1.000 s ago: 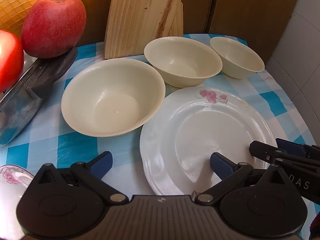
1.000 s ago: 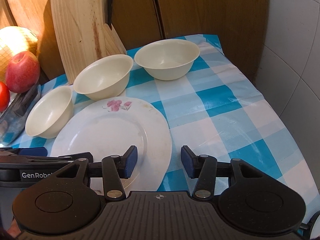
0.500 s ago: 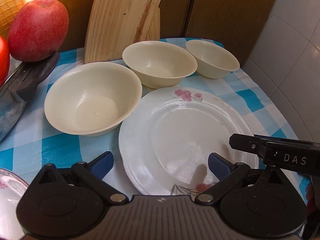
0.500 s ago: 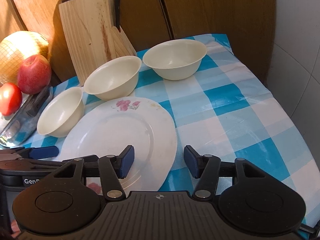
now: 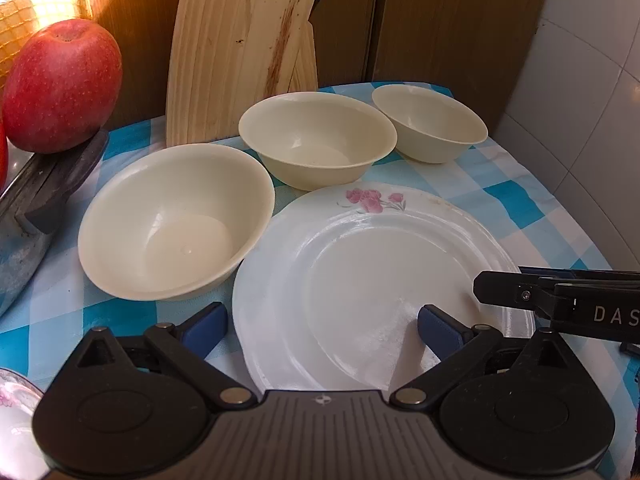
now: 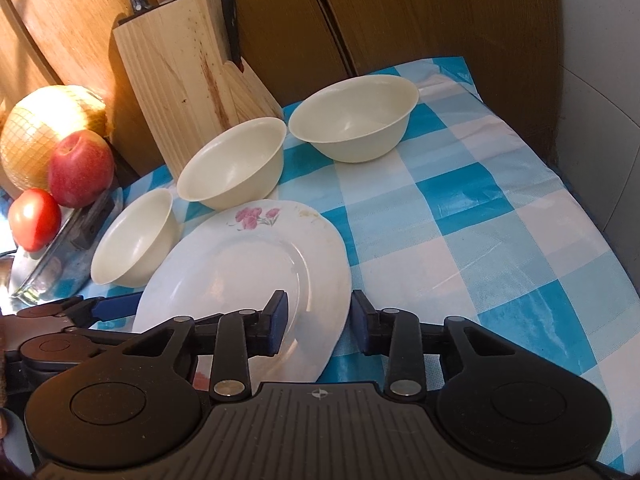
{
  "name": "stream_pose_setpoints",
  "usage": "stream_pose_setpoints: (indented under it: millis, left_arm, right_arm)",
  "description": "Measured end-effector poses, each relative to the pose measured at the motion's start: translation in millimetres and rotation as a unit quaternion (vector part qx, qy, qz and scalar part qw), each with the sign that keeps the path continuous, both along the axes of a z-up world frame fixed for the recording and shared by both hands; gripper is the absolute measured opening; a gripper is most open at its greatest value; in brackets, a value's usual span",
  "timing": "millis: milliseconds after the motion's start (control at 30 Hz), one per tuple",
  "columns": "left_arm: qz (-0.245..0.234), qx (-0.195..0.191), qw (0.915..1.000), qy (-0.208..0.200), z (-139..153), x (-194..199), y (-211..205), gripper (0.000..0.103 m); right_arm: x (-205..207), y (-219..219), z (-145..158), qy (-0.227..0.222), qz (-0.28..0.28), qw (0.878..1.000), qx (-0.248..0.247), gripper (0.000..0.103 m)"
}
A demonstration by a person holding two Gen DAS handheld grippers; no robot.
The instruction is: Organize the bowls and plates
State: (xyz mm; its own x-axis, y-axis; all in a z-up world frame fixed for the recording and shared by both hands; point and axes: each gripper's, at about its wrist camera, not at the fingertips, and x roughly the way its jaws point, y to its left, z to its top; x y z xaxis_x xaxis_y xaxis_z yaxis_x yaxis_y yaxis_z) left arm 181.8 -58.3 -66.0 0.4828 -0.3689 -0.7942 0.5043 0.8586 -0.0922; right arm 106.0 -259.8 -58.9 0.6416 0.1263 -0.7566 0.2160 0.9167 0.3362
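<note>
Plate (image 6: 248, 272): white, flower-printed, glazed, lying flat on the checked tablecloth (image 6: 500, 240) toward its near edge, with three cream bowls behind it running from the near-left bowl (image 6: 136, 240) through the middle bowl (image 6: 236, 168) to the far bowl (image 6: 356, 120) near the back edge. Left gripper (image 5: 320, 328) has its jaws spread wide over the plate's near-left rim, holding nothing; right gripper (image 6: 318, 316) straddles the near-right rim and its jaws have just been closing, rim between the pads, no contact visible yet. Likely stiff, slick, chippable ceramic lying flat, so take the thin rim squarely and lift without tilting; the bowls look light and should nest.
</note>
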Motion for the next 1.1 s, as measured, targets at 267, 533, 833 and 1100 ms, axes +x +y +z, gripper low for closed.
stream_pose_setpoints:
  millis: [267,533,833,1100]
  left_arm:
    - [0.012,0.003,0.9999,0.002,3,1,-5,0.087]
    - [0.013,0.013,0.9998,-0.011,8,-8,-6,0.085]
    - [0.020,0.007,0.9997,-0.015,17,-14,-2,0.085]
    - [0.022,0.013,0.9991,-0.034,23,-20,-3,0.084]
  right_arm:
    - [-2,6,0,-0.010,0.001,1.000,-0.029,0.035]
    - [-8,5,2,-0.009,0.009,1.000,-0.016,0.033]
    - [-16,1,12,-0.017,0.000,1.000,-0.003,0.033]
    - [-19,-2,12,-0.021,-0.010,1.000,0.017,0.033]
